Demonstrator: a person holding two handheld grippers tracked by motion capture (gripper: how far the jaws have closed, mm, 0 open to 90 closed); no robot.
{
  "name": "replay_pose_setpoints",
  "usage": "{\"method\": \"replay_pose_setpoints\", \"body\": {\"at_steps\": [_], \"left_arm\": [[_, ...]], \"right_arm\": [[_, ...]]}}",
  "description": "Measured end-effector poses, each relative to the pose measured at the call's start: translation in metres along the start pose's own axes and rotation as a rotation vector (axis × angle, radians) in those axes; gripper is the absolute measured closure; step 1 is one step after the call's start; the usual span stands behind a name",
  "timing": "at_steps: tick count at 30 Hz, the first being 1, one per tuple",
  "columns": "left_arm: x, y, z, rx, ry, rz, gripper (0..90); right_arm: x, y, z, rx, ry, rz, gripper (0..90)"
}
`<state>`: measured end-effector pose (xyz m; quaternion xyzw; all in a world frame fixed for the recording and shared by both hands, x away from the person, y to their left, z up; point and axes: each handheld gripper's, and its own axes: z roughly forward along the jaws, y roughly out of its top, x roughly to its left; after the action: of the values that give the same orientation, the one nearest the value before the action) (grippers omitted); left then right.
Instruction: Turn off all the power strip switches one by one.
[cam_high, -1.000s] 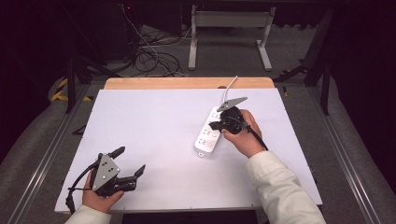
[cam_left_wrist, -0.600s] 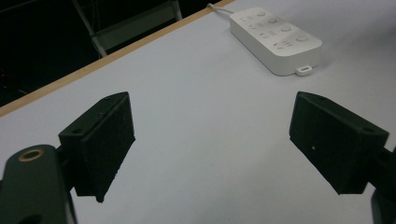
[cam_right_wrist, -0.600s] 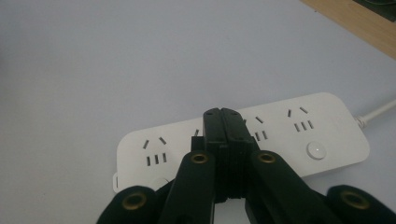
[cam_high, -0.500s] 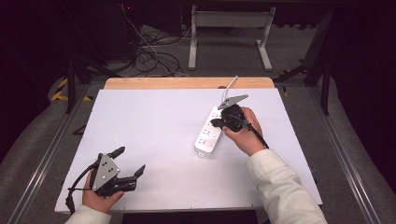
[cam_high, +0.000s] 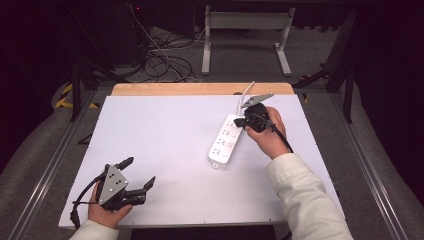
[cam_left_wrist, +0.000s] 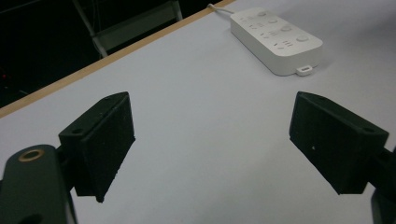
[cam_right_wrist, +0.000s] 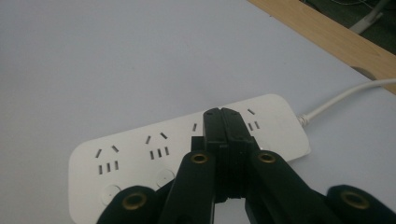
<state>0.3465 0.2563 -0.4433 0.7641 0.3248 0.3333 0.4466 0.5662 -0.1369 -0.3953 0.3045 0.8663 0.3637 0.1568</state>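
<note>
White sheeting is covering the surface (cam_high: 165, 145) you are working at, with a strip of bare wood showing along its far edge. Beyond that edge, a tangle of dark cables (cam_high: 162, 62) is lying on the floor beside the legs of a metal stand (cam_high: 245, 30).

On the right half of the surface, a white power strip (cam_high: 226, 141) is lying flat and slantwise, its sockets and round buttons facing up and its white cord (cam_high: 246, 93) running off toward the far edge. In the left gripper view it is sitting far ahead, well apart from those tongs.

You are holding the right tongs (cam_high: 239, 121) over the cord end of the strip, your hand (cam_high: 267, 135) wrapping the handle and your pale sleeve (cam_high: 305, 200) reaching in from the near side. In the right gripper view the jaws are pressing flat together with nothing between them, their tips hanging above the strip's top face; whether they are touching it I cannot tell.

You are keeping the left tongs (cam_high: 139, 173) near the front left corner, low over bare sheeting, with the jaws spread wide and gripping nothing.
</note>
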Motion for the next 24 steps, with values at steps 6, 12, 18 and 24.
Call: {"method": "replay_pose_setpoints", "body": {"at_steps": [6, 12, 18, 24], "left_arm": [[0.0, 0.0, 0.0, 0.001, 0.0, 0.002, 14.6], [0.0, 0.0, 0.0, 0.001, -0.001, 0.0, 14.6], [0.0, 0.0, 0.0, 0.0, -0.002, -0.002, 14.6], [0.0, 0.0, 0.0, 0.0, -0.001, 0.001, 14.6]], "right_arm": [[-0.01, -0.004, 0.005, 0.015, -0.021, 0.018, 90.0], [-0.019, -0.007, 0.012, 0.021, -0.028, 0.04, 90.0], [-0.02, -0.008, 0.018, 0.043, -0.021, 0.038, 90.0], [-0.017, -0.008, 0.022, 0.062, -0.018, 0.026, 90.0]]}}
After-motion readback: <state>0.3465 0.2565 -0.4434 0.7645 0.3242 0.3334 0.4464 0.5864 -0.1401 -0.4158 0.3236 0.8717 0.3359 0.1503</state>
